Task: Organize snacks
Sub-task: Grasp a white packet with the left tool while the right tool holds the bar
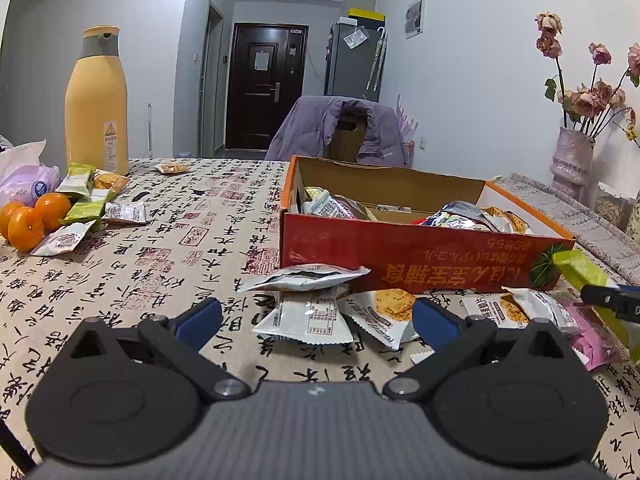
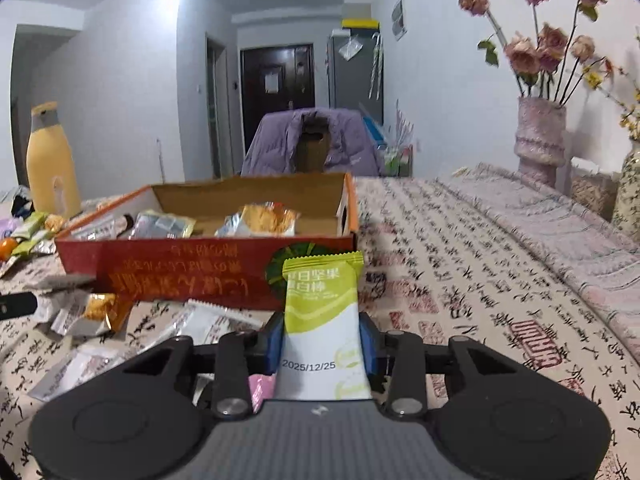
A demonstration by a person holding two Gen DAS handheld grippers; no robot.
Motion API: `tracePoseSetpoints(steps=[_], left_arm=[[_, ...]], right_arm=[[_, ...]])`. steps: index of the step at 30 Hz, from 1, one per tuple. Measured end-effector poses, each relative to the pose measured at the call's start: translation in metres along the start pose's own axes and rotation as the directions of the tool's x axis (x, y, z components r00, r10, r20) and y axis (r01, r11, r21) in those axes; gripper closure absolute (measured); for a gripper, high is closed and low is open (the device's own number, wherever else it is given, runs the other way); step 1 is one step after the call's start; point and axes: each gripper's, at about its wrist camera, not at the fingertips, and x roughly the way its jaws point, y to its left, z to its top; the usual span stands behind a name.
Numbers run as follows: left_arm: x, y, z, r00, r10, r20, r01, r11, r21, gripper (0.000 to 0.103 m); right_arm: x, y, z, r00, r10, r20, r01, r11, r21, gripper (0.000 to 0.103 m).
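1. The right gripper has its blue pads pressed on both sides of a green-and-white snack bar, which stands upright between them, its crimped top edge up and a printed date near its lower end.
2. That bar sits just in front of the near right corner of the red box, and the left wrist view catches its green tip at the far right.
3. The left gripper has its fingers spread wide with nothing between them, pointing down at a small heap of packets lying on the tablecloth against the box's near wall.
4. In that heap, a silver packet lies on top of white ones, beside a packet showing a round cracker; a pink packet lies further right.
5. The box is open-topped and already holds several packets, silvery and orange ones, scattered across its floor.
6. More packets, green and white, lie loose at the far left of the table, next to three oranges and in front of a tall yellow bottle.
7. A vase of dried roses stands at the right, well apart from the box.
8. A purple jacket hangs over the chair behind the table.
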Motion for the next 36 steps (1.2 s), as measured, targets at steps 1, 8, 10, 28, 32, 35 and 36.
tracePoseSetpoints(steps=[1, 8, 10, 28, 32, 35, 36], left_arm=[[0.000, 0.000, 0.000, 1.000, 0.001, -0.002, -0.001, 1.000, 0.000, 0.000], [0.007, 0.002, 0.004, 0.998, 0.019, -0.053, -0.020, 1.000, -0.008, 0.000], [0.009, 0.003, 0.010, 0.997, 0.012, -0.076, -0.013, 1.000, -0.014, 0.000], [0.091, 0.005, 0.056, 0.937, 0.031, -0.348, -0.059, 0.996, -0.070, 0.000], [0.095, 0.009, 0.056, 0.936, 0.031, -0.350, -0.069, 0.993, -0.096, 0.000], [0.094, 0.009, 0.057, 0.938, 0.019, -0.347, -0.059, 0.993, -0.106, 0.009], [0.094, 0.010, 0.057, 0.937, 0.018, -0.348, -0.060, 0.992, -0.110, 0.012]], right_arm=[[-0.001, 0.000, 0.000, 1.000, -0.003, 0.010, 0.003, 1.000, 0.003, 0.066], [-0.005, -0.001, 0.001, 0.999, -0.014, 0.046, 0.013, 1.000, 0.011, 0.066], [-0.005, 0.001, 0.001, 0.998, -0.017, 0.053, 0.016, 1.000, 0.004, 0.066], [-0.009, 0.000, 0.001, 0.995, -0.029, 0.090, 0.028, 1.000, 0.010, 0.066], [-0.008, 0.000, 0.001, 0.996, -0.028, 0.088, 0.027, 1.000, 0.014, 0.066], [-0.008, -0.001, 0.002, 0.996, -0.027, 0.085, 0.025, 0.999, 0.019, 0.066], [-0.008, -0.001, 0.002, 0.996, -0.027, 0.085, 0.025, 0.999, 0.021, 0.066]])
